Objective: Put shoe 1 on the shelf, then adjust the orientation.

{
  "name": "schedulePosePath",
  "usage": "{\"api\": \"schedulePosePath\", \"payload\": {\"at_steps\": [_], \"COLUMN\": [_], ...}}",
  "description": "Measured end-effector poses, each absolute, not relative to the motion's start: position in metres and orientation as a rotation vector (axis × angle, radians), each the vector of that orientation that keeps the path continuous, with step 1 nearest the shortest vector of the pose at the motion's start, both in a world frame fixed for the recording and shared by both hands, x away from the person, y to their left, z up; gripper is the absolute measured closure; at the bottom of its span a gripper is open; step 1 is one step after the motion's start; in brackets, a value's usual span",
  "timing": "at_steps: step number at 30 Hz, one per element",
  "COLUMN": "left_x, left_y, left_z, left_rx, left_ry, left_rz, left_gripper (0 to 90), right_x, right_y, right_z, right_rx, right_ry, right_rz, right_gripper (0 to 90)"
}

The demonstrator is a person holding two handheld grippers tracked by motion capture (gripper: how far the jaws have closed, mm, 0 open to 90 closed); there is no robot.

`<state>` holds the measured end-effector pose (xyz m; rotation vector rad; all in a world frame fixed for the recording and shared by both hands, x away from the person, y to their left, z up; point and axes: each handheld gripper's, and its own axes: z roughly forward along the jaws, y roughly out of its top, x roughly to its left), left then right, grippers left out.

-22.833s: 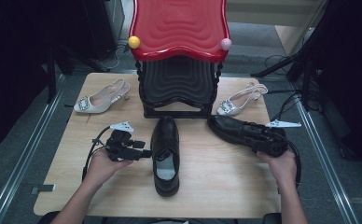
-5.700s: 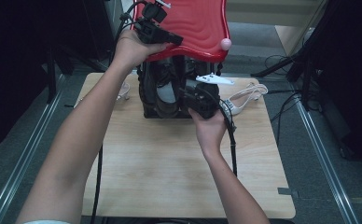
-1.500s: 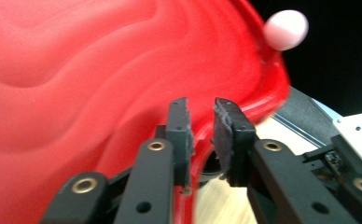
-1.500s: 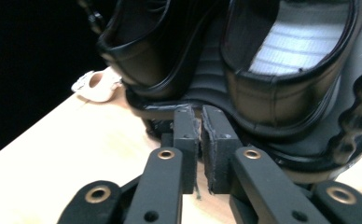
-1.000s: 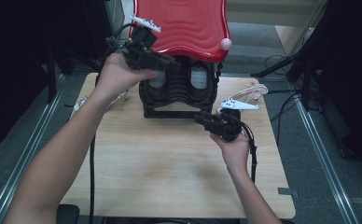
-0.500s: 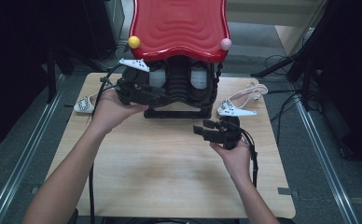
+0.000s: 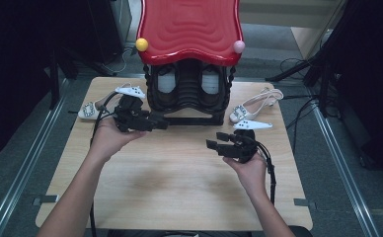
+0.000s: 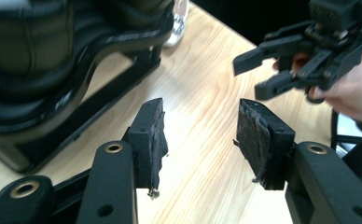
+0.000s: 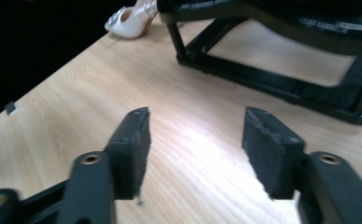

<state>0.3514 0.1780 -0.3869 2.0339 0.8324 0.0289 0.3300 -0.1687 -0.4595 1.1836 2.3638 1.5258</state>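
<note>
A black shoe rack (image 7: 189, 117) with a red wavy top (image 7: 189, 24) stands at the table's back middle, and two black shoes (image 7: 167, 84) sit side by side inside it. My left gripper (image 7: 161, 122) hovers low at the rack's front left corner, pointing right. It is open, its jaws have just been opening further, and only bare wood lies between them (image 8: 200, 116). My right gripper (image 7: 213, 140) is right of centre, pointing left. Its jaws stand wide apart, have just eased in slightly, and nothing is between them (image 9: 195, 126).
A white heeled shoe (image 7: 88, 109) lies left of the rack and another (image 7: 258, 101) lies to its right. The wooden table (image 7: 179, 187) stretches toward the person. Yellow (image 7: 141, 44) and pink (image 7: 239, 47) balls sit on the red top's front corners. Cables run along the floor on the right.
My left hand has dropped from the rack's red top down to table level at its front left. My right hand has eased slightly back from the rack.
</note>
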Motion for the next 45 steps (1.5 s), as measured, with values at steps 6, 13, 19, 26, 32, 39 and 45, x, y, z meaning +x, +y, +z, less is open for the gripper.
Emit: {"api": "schedulePosePath", "payload": {"at_steps": [6,13,19,26,32,39,45], "left_x": [0.349,0.346,0.343,0.343,0.344,0.347,0.358], "left_y": [0.188,0.205,0.226,0.249,0.27,0.297,0.31], "left_z": [-0.399,-0.411,-0.422,-0.433,-0.438,-0.447,-0.456], "left_rx": [2.025,1.971,1.953,1.944,1.926,1.91,1.904], "left_ry": [0.86,0.877,0.929,0.995,1.031,1.125,1.189], "left_rz": [0.0,-0.009,0.012,0.054,0.106,0.124,0.156], "left_gripper": [51.7,52.0,51.6,51.7,53.8,65.7,88.9], "right_x": [0.33,0.337,0.342,0.339,0.332,0.329,0.329], "right_y": [-0.175,-0.18,-0.18,-0.185,-0.185,-0.184,-0.183], "right_z": [-0.469,-0.471,-0.474,-0.47,-0.467,-0.472,-0.471], "right_rx": [1.219,1.229,1.24,1.329,1.227,1.171,1.181], "right_ry": [2.355,2.342,2.369,2.355,2.346,2.34,2.321], "right_rz": [1.568,1.579,1.554,1.527,1.454,1.421,1.402], "right_gripper": [49.0,43.7,42.6,47.2,47.2,47.2,47.8]}}
